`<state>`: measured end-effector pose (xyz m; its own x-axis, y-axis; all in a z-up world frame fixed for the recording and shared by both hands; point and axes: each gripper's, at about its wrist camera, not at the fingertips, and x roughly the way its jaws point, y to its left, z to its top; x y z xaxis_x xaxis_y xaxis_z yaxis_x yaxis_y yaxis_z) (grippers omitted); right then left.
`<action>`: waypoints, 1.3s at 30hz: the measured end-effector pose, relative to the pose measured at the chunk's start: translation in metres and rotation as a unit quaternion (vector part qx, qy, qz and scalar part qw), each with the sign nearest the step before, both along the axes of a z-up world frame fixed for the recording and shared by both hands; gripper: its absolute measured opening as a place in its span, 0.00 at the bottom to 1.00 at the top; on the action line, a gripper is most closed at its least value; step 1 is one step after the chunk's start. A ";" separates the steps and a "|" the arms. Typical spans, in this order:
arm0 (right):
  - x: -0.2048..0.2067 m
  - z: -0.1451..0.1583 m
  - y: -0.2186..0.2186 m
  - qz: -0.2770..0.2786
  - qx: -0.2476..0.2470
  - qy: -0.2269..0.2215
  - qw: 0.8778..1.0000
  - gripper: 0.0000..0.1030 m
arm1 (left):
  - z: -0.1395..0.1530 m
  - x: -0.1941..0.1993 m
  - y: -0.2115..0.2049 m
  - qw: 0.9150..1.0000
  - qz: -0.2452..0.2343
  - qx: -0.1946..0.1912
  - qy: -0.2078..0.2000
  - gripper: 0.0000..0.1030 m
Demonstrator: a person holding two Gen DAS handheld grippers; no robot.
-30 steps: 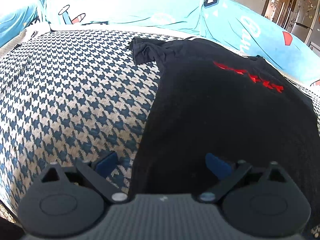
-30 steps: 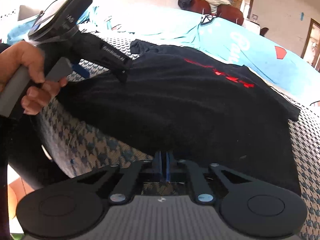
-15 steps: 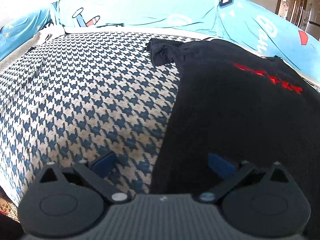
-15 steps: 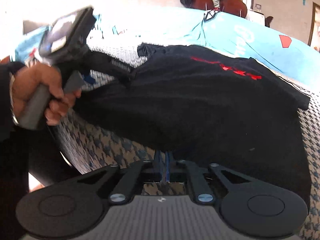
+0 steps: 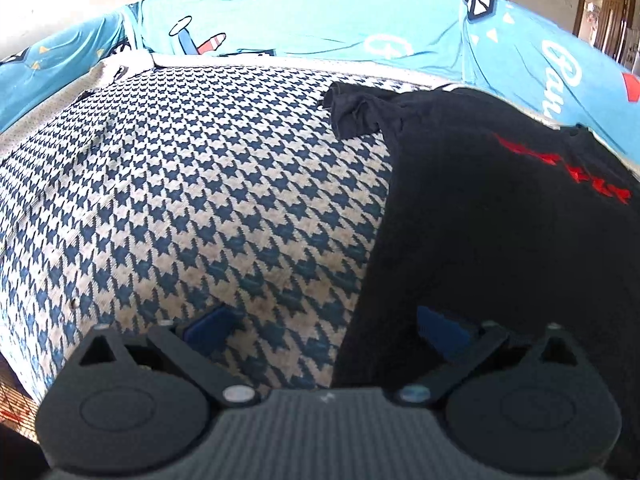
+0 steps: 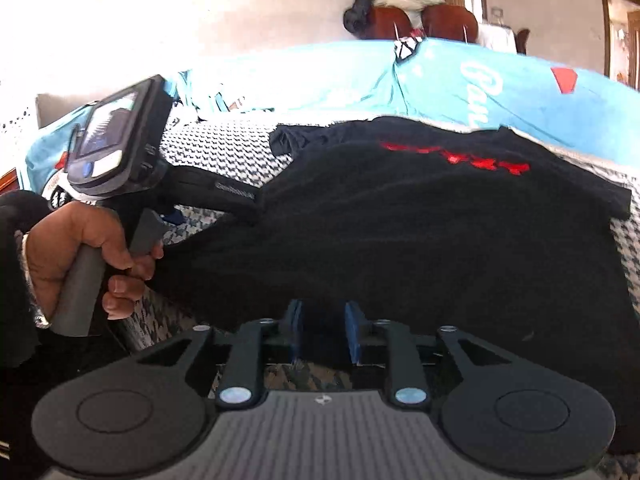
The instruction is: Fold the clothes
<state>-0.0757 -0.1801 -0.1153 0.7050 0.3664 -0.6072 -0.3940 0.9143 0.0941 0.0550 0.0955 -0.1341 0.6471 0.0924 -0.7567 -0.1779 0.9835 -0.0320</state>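
Black T-shirt spread on the houndstooth bed, both tools at its near hem

The black T-shirt [image 5: 500, 232] with red print lies flat toward the bed's [image 5: 208, 184] right side, one sleeve bunched near the far edge by the blue sheet [image 5: 320, 20]. The left tool [image 5: 324, 326] is spread wide, one pad on bare cover, the other over the shirt's left edge, gripping nothing. The right tool [image 6: 325, 330] has just been opening; its blue pads stand slightly apart at the near hem, cloth between them but no longer pinched. A hand [image 6: 80, 256] holds the left tool's handle

"GenRobot.AI" — on left tongs' arm [image 6: 224, 194]
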 end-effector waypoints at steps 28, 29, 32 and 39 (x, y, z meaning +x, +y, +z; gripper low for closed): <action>-0.033 -0.014 -0.067 -0.080 -0.018 0.066 0.994 0.26 | 0.021 -0.083 -0.059 0.973 -0.218 -0.072 -0.022 1.00; -0.033 -0.014 -0.068 -0.081 -0.017 0.058 0.995 0.26 | 0.020 -0.085 -0.061 0.972 -0.225 -0.071 -0.020 1.00; -0.034 -0.014 -0.067 -0.084 -0.019 0.043 0.995 0.26 | 0.018 -0.092 -0.069 0.968 -0.243 -0.067 -0.014 1.00; -0.032 -0.006 -0.067 -0.097 -0.023 0.000 0.995 0.26 | 0.015 -0.109 -0.085 0.955 -0.292 -0.058 -0.005 1.00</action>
